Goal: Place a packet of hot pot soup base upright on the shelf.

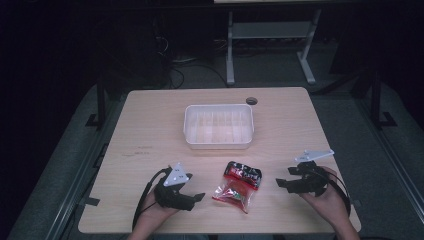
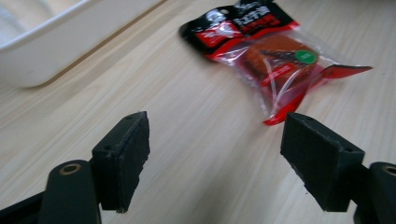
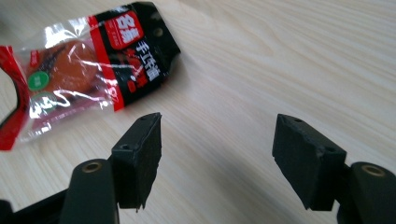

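Your left gripper [image 1: 199,196] and right gripper [image 1: 279,183] both have jaws spread wide, gripping nothing, with the snack packet [image 1: 237,185] lying flat between them, touching neither.

One snack packet [image 1: 238,185], one tray [image 1: 218,143]

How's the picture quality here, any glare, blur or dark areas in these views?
High view: the table is evenly lit, the room behind is almost black. Left gripper view: the white tray is blurred, and the snack packet shows glare streaks. Right gripper view: the packet's clear film glints and the left tongs and right tongs look sharp.
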The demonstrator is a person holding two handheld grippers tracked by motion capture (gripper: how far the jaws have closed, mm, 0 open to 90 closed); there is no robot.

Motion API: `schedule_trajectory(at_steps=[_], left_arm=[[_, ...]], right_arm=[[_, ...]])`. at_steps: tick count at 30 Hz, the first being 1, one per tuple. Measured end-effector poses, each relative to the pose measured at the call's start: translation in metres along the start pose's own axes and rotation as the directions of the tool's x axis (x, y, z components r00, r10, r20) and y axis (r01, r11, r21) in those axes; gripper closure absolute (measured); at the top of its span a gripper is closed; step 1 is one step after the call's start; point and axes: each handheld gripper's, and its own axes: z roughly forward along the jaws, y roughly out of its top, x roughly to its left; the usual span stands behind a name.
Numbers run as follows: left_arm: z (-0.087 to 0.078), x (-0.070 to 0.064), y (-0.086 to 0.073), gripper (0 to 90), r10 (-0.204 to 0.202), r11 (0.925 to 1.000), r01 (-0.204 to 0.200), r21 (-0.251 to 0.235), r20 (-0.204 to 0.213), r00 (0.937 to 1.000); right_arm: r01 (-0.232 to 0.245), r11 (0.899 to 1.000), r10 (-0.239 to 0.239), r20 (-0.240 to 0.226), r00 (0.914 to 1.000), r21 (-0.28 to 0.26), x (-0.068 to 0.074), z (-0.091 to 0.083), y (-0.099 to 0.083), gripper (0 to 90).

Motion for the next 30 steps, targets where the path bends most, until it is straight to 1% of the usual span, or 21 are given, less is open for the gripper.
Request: schedule_trajectory(at_steps=[2, 4, 6, 7, 8, 10, 11, 15, 17, 18, 20, 23, 24, 26, 28, 30], left_arm=[[0.004, -0.004, 0.005, 25.4, 0.012, 0.9999, -0.012, 0.002, 0.015, 0.9998], [0.009, -0.009, 0.011, 25.8, 0.027, 0.9996, -0.027, 0.002, 0.032, 0.9991], [0.013, -0.013, 0.016, 28.4, 0.045, 0.999, -0.045, 0.002, 0.046, 0.9979], [0.016, -0.015, 0.019, 30.4, 0.055, 0.9985, -0.055, 0.002, 0.054, 0.9971], [0.02, -0.017, 0.023, 30.4, 0.06, 0.9982, -0.06, 0.005, 0.064, 0.9962], [0.025, -0.021, 0.028, 31.6, 0.071, 0.9973, -0.072, 0.011, 0.07, 0.995], [0.029, -0.023, 0.03, 31.6, 0.076, 0.9969, -0.077, 0.015, 0.073, 0.9945], [0.046, -0.028, 0.035, 32.0, 0.079, 0.9951, -0.084, 0.052, 0.093, 0.9925], [0.051, -0.029, 0.036, 33.0, 0.074, 0.9952, -0.08, 0.057, 0.101, 0.9921], [0.054, -0.029, 0.037, 34.5, 0.075, 0.995, -0.081, 0.059, 0.1, 0.9921], [0.057, -0.03, 0.037, 35.7, 0.074, 0.9947, -0.08, 0.064, 0.096, 0.9926], [0.06, -0.03, 0.037, 40.8, 0.075, 0.9943, -0.083, 0.068, 0.101, 0.992], [0.062, -0.03, 0.037, 41.7, 0.071, 0.994, -0.079, 0.075, 0.102, 0.9923], [0.063, -0.03, 0.037, 42.0, 0.071, 0.9936, -0.079, 0.081, 0.103, 0.9922], [0.064, -0.03, 0.037, 42.6, 0.07, 0.9932, -0.079, 0.085, 0.104, 0.992], [0.066, -0.031, 0.036, 44.2, 0.073, 0.9928, -0.083, 0.087, 0.109, 0.9914]], right_arm=[[-0.002, 1.0, 0.002, -0.004, 1.0, 0.002, 0.002, 0.001, 0.003, 32.7], [0.006, 1.0, -0.006, -0.011, 0.9999, 0.004, 0.005, 0.005, 0.011, 34.1], [0.009, 1.0, -0.009, -0.015, 0.9998, 0.011, 0.009, 0.008, 0.018, 35.5], [0.007, 1.0, -0.007, -0.021, 0.9998, 0.013, 0.012, 0.011, 0.025, 37.4], [0.007, 1.0, -0.007, -0.021, 0.9998, 0.013, 0.012, 0.011, 0.025, 37.4], [0.013, 1.0, -0.012, -0.038, 0.9992, 0.015, 0.017, 0.016, 0.037, 39.7], [0.013, 1.0, -0.012, -0.038, 0.9992, 0.015, 0.017, 0.016, 0.037, 39.7], [0.027, 0.999, -0.026, -0.059, 0.9979, 0.02, 0.024, 0.025, 0.051, 40.6], [0.04, 0.999, -0.038, -0.053, 0.9979, 0.036, 0.026, 0.032, 0.056, 41.6], [0.042, 0.997, -0.039, -0.053, 0.9979, 0.057, 0.028, 0.039, 0.06, 42.9], [0.042, 0.997, -0.039, -0.051, 0.9979, 0.067, 0.029, 0.042, 0.06, 44.5], [0.042, 0.993, -0.036, -0.051, 0.998, 0.108, 0.029, 0.054, 0.06, 48.9], [0.037, 0.99, -0.031, -0.05, 0.9983, 0.135, 0.029, 0.06, 0.059, 52.1], [0.036, 0.989, -0.029, -0.05, 0.9984, 0.145, 0.028, 0.062, 0.059, 52.6], [0.02, 0.987, -0.013, -0.047, 0.9988, 0.162, 0.027, 0.066, 0.057, 54.2], [0.02, 0.984, -0.013, -0.04, 0.9991, 0.176, 0.026, 0.068, 0.056, 56.0]])
